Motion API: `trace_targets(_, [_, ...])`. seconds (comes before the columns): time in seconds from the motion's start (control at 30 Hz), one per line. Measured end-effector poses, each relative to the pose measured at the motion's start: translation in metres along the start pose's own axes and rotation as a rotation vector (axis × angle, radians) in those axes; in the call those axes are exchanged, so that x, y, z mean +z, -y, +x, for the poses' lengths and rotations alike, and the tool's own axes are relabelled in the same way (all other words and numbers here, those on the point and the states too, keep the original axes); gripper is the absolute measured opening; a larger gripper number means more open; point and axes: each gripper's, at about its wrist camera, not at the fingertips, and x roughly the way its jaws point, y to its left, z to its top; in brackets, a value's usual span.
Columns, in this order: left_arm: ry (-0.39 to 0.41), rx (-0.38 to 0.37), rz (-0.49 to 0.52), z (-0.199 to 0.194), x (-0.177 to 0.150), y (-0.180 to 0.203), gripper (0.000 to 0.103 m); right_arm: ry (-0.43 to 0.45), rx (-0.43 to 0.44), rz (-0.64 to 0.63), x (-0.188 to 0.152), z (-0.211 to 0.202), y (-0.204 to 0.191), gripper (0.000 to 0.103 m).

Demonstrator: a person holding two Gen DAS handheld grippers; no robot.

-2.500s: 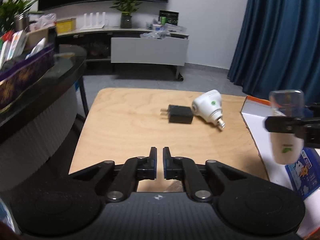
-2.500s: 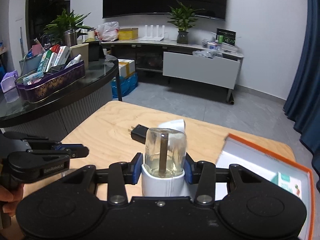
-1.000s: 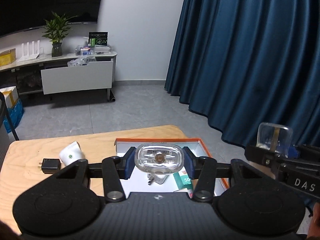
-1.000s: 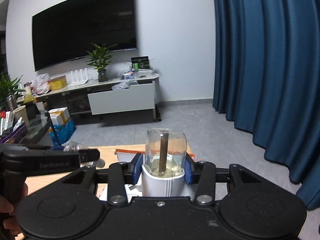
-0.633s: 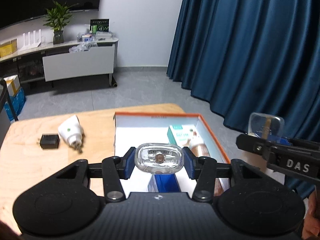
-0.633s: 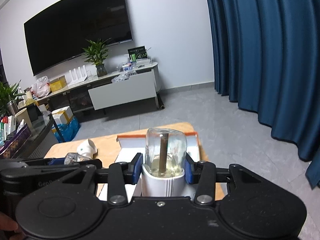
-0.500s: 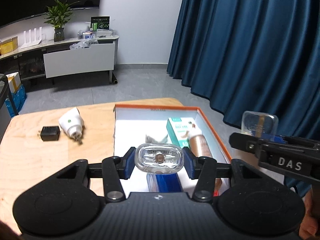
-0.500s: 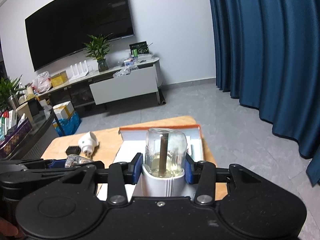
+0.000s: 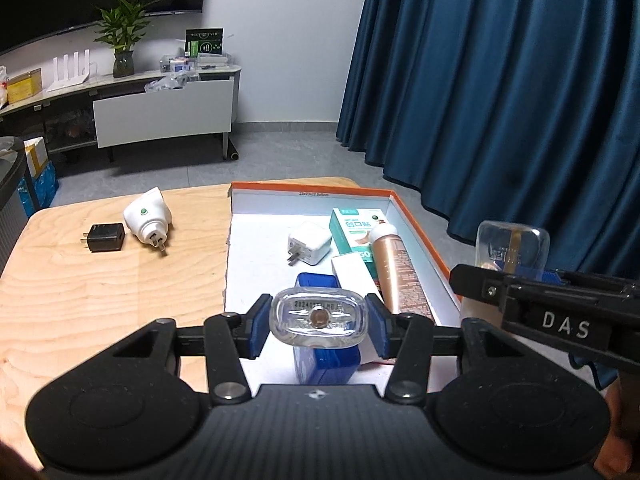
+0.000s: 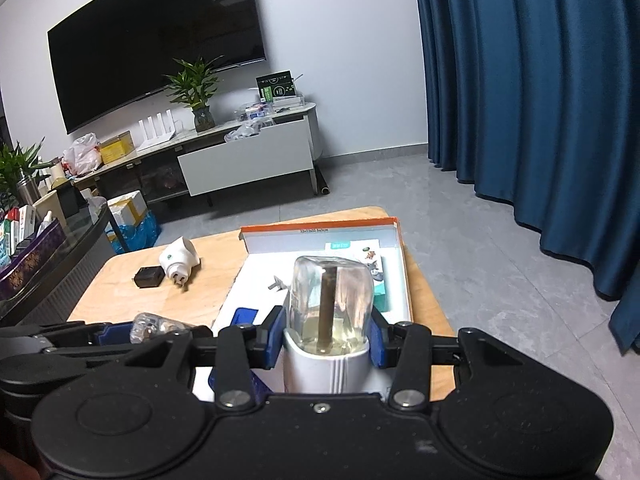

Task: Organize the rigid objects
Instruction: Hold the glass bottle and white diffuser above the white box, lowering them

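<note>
My left gripper (image 9: 319,326) is shut on a clear bottle (image 9: 319,317), seen end-on, held above the near part of an orange-rimmed white box (image 9: 312,193). My right gripper (image 10: 330,338) is shut on a clear-topped bottle with a white base (image 10: 330,312), which stands upright over the box's near right side. In the left wrist view that bottle (image 9: 510,246) shows at the right edge. A white plug-in device (image 9: 148,218) and a black charger (image 9: 105,237) lie on the wooden table (image 9: 80,288) to the left of the box.
The box holds a white charger (image 9: 308,244), a green-white carton (image 9: 352,226), a bronze tube (image 9: 396,272), a small white carton (image 9: 354,276) and a blue box (image 9: 316,282). Blue curtains (image 9: 500,100) hang to the right. A dark round table (image 10: 60,256) stands at the left.
The left gripper, shut on nothing in the oldest frame, now holds the clear bottle. Both grippers have swung to the box and sunk toward it, so it looks nearer.
</note>
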Motion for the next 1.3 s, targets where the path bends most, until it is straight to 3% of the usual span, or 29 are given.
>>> trace_targets(0.5, [0.051, 0.022, -0.005, -0.012, -0.007, 0.002, 0.05, 0.029, 0.002, -0.002, -0.008, -0.009, 0.005, 0.051])
trace_targets(1.3, [0.05, 0.022, -0.022, -0.013, -0.015, -0.001, 0.05, -0.008, 0.013, -0.004, -0.01, 0.002, 0.003, 0.051])
